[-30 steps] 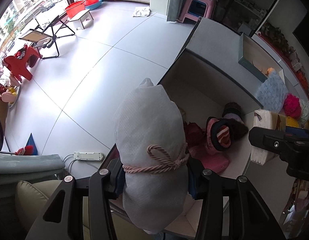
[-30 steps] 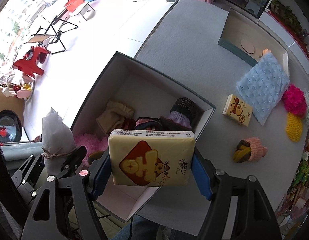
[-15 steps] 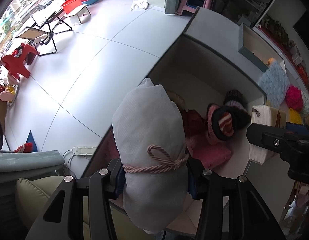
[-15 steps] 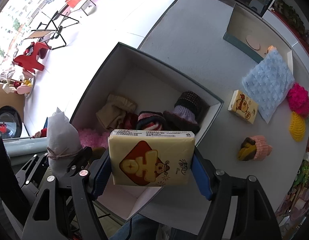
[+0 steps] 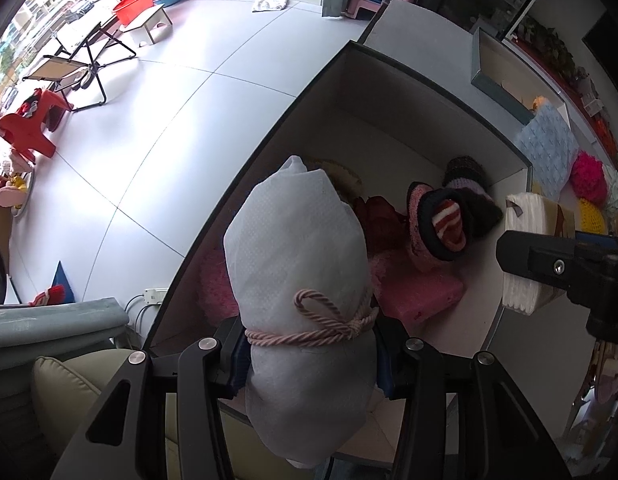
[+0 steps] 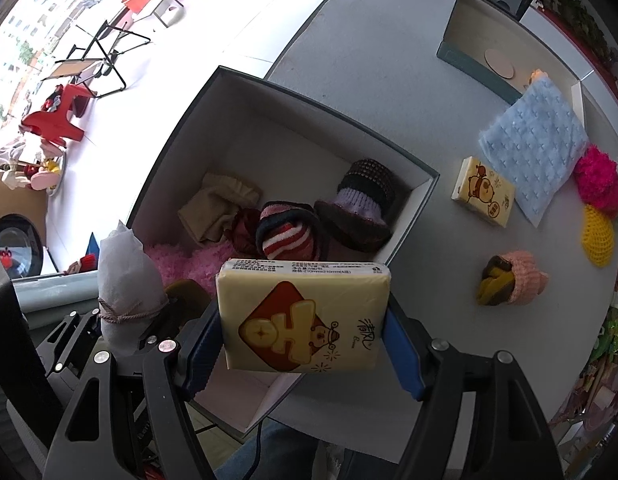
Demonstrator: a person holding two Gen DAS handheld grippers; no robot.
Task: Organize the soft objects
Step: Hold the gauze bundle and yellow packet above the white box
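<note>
Left wrist view: my left gripper [image 5: 309, 356] is pinched narrow on a white pouch [image 5: 297, 248] at its pink cord [image 5: 313, 320], over the near left corner of the box [image 5: 429, 76].

Right wrist view: my right gripper [image 6: 303, 340] is about half open, its blue pads [image 6: 401, 352] clamped on a yellow tissue pack [image 6: 301, 320] over the box's near edge, with knitted hats [image 6: 361, 204] inside.

Home: sofa cushion [image 5: 65, 384], folding chair [image 5: 75, 66]
</note>
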